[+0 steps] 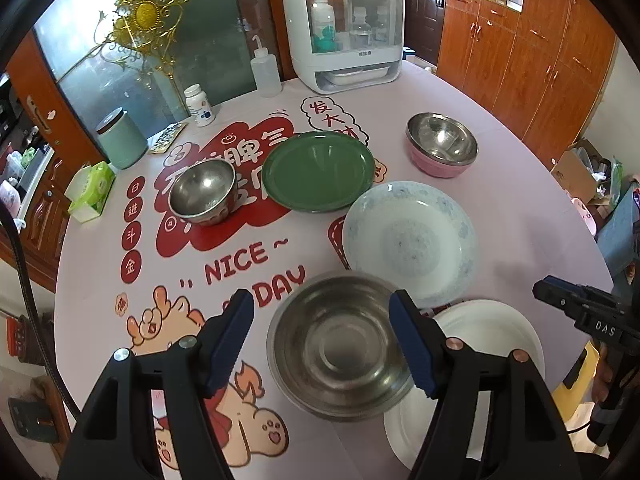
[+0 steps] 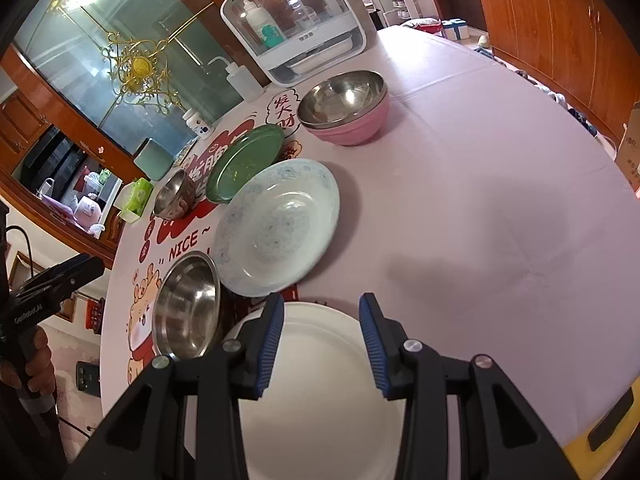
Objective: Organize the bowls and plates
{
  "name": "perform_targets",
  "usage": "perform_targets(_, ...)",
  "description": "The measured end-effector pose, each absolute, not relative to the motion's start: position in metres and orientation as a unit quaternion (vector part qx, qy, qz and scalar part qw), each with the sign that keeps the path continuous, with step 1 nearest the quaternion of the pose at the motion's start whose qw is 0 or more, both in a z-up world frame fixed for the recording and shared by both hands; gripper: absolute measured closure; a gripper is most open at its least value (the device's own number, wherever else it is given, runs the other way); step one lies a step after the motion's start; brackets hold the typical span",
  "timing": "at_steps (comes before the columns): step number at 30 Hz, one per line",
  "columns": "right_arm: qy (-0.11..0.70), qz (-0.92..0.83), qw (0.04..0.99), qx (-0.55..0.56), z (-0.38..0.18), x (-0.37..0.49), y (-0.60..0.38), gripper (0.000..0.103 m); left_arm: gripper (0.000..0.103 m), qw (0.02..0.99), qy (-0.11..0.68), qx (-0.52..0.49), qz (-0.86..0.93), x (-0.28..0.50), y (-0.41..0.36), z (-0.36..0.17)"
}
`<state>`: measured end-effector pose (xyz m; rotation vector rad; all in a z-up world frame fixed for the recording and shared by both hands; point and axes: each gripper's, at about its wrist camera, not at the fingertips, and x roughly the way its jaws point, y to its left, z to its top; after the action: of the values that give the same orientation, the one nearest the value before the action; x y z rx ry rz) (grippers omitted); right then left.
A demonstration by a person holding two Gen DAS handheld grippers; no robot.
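While both grippers hung over the near edge of the tabletop point(image 1: 520, 168), the dishes lay as follows.

Left gripper point(image 1: 322, 338): jaws stood wide apart and empty, tilted steeply down above the big steel bowl point(image 1: 340, 346); blue ribbed pads point(image 1: 412, 350) clear of its rim.

Right gripper point(image 2: 321, 344): jaws stood narrower, nothing between them, aimed down over the white plate point(image 2: 320, 392); whether the pads touched it could not be told.

Big steel bowl: round, shiny metal, upright with mouth up, at the near edge, its right rim overlapping the white plate.

White plate: plain, smooth, round, lying flat at the near edge, right of the big steel bowl.

Patterned plate point(image 1: 410, 240): deep, round, glossy white with a pale blue floral rim, flat, just beyond the white plate and close to it.

Green plate point(image 1: 320, 170): round, matt green, flat, near the tabletop's middle, just left of and behind the patterned plate.

Small steel bowl point(image 1: 202, 192): round, dull metal, upright, left of the green plate, close beside it.

Pink bowl point(image 1: 442, 144): steel inside, pink outside, upright, toward the far right, apart from the others.

Tabletop: round, covered by a pale lilac cloth with red cartoon print.

Far edge: white cabinet point(image 1: 344, 28) with a clear front, a squeeze bottle point(image 1: 265, 68) beside it.
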<state>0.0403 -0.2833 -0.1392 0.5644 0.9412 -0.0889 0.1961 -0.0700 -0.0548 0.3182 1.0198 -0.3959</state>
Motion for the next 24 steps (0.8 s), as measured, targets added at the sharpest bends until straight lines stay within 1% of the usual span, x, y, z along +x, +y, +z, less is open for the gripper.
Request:
perform_targets(11, 0.45, -0.059, 0.838, 0.303, -0.152, 0.07, -0.287, 0.064, 0.034, 0.828, 0.497, 0.151, -0.213, 0.24, -0.086, -0.071)
perform_targets(24, 0.458, -0.059, 0.819, 0.34, -0.179, 0.099, -0.288, 0.064, 0.034, 0.797, 0.537, 0.133, -0.244, 0.282, -0.106, -0.116)
